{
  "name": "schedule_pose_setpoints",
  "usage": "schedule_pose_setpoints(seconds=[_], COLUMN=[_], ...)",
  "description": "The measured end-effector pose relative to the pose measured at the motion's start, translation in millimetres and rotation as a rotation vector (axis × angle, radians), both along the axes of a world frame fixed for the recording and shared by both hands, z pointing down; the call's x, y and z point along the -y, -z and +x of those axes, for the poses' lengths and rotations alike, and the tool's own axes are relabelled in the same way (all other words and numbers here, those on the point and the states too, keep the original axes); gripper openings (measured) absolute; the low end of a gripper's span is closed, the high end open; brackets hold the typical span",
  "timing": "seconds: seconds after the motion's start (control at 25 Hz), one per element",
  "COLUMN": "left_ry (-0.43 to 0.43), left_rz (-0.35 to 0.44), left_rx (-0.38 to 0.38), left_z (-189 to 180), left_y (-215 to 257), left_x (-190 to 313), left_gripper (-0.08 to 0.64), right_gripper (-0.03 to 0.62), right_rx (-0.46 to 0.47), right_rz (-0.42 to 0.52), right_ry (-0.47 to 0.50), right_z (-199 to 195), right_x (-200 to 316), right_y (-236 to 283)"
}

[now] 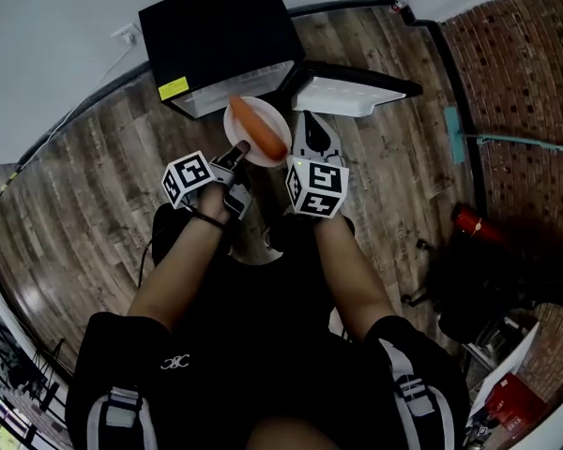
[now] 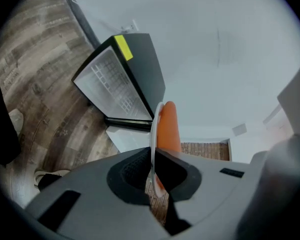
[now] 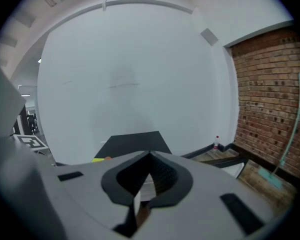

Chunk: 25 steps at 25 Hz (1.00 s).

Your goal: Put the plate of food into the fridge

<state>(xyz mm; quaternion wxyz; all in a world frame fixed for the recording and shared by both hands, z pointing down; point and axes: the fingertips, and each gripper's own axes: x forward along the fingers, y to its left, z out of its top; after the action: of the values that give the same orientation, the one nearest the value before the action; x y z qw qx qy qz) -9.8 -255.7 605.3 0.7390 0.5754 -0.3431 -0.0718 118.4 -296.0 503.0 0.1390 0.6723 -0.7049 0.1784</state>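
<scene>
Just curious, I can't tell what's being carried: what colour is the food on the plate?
Orange food on a white plate; clearest in the head view.

- Fridge point(image 1: 220, 40) stands on the floor point(image 1: 94, 167) straight ahead, back against the wall.
- Its door point(image 1: 347, 90) swings out to the right of the opening.
- Plate point(image 1: 278, 120) is just in front of that opening, with the food point(image 1: 260, 129) lying on it.
- Left hand-held gripper point(image 1: 236, 150) is at the plate's near rim, the rim between its jaws.
- Right hand-held gripper point(image 1: 310, 131) is just right of the plate.
- A bottle point(image 1: 403, 3) is behind the door, by the wall.
</scene>
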Motion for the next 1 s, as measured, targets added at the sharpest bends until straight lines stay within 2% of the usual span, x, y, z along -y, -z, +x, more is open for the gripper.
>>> schedule_pose_setpoints(seconds=[0.48,0.72,1.0], left_ry=[0.037,0.106,0.085], left_rz=[0.102,0.084,0.110], left_rx=[-0.003,0.009,0.039], left_z=[42.5,48.7,60.1], left_y=[-254.2,-330.4,-375.4], left_x=[63.1,95.6,141.5], left_gripper=[0.018,0.017,0.018], right_gripper=[0.014,0.014,0.014], right_rx=[0.034,0.077,0.144], right_rz=[0.177,0.231,0.202], right_ry=[0.162,0.192,0.243], right_z=[13.0,16.8,14.1], right_x=[70.7,83.8,89.1], right_y=[-207.9,-237.8,-246.3])
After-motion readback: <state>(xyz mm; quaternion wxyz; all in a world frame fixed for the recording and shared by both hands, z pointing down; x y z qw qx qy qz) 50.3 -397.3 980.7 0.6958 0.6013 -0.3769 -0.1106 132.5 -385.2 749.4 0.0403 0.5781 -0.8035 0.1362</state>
